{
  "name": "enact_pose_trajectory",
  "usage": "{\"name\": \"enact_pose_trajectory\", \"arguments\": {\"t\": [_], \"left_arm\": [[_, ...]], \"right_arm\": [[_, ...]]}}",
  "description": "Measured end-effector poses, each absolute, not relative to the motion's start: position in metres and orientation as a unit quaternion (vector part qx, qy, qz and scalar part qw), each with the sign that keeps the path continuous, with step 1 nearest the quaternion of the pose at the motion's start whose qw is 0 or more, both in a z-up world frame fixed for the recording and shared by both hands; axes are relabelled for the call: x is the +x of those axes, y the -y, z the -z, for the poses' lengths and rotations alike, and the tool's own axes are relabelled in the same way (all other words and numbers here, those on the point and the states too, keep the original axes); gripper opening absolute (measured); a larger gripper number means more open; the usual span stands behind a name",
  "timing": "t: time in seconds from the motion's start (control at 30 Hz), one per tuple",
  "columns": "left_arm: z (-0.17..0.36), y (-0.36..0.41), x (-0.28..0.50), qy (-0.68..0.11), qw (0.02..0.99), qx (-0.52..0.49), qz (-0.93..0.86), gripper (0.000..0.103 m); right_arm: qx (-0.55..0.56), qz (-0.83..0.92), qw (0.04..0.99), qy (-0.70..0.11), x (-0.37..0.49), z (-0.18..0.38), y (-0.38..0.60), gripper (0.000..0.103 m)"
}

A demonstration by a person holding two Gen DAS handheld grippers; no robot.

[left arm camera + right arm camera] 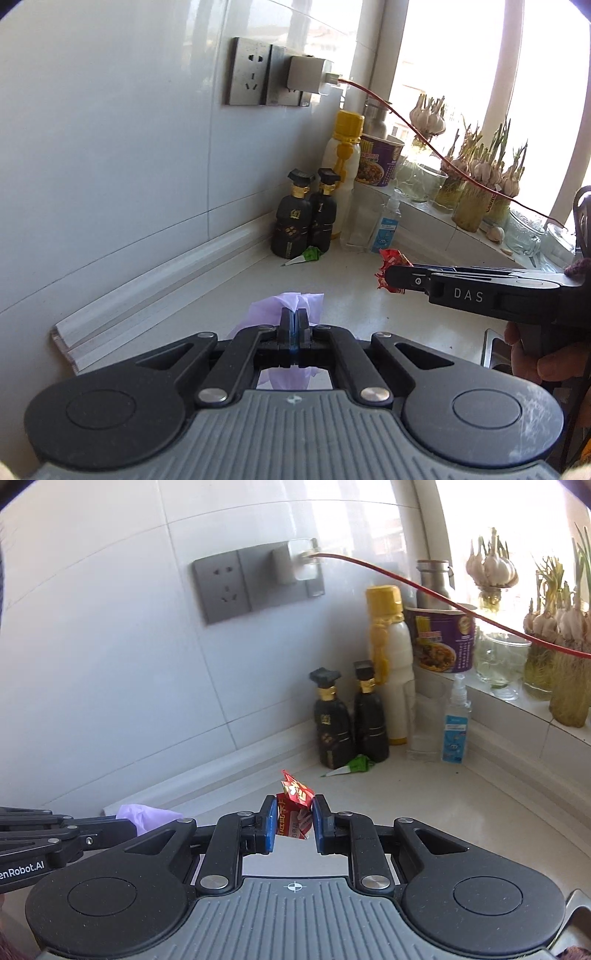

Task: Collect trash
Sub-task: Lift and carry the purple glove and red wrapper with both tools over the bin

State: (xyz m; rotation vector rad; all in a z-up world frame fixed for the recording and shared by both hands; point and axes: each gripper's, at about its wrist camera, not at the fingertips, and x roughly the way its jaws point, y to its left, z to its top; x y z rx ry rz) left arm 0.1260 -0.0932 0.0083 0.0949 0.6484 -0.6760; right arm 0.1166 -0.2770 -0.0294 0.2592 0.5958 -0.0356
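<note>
Our left gripper [294, 320] is clenched on a lilac plastic bag [286, 306] above the counter [347, 295] — only this view shows a hand [532, 358]. From the right wrist, we see our right gripper [294, 814] grasping a red wrapper [295, 805]; the bag's lower part is hidden. A green wrapper [351, 767] lies beside dark bottles [332, 723].

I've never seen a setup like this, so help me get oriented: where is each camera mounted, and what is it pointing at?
Left wrist: sits on the left gripper, looking along its shut jaws, which pinch a purple bag, toward the counter corner; the right gripper and a hand show at right.
Right wrist: sits on the right gripper, looking past jaws clamping a red wrapper; the left gripper shows at left.
Shared: wall socket, two black bottles, green wrapper, garlic.
</note>
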Motion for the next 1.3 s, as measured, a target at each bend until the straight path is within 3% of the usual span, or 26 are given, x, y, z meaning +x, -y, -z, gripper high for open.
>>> {"name": "enact_pose_trajectory", "arguments": {"t": [0.67,1.3], "left_arm": [[0.022,-0.031,0.103,-0.376,0.905,-0.001,0.199,0.000],[0.099,-0.121,0.077,-0.471,0.875,-0.062,0.090,0.000]], "right_arm": [[0.106,-0.129,0.924,-0.344,0.113,0.054,0.135,0.019],[0.049,-0.254,0.865,-0.431,0.106,0.102,0.012,0.019]]}}
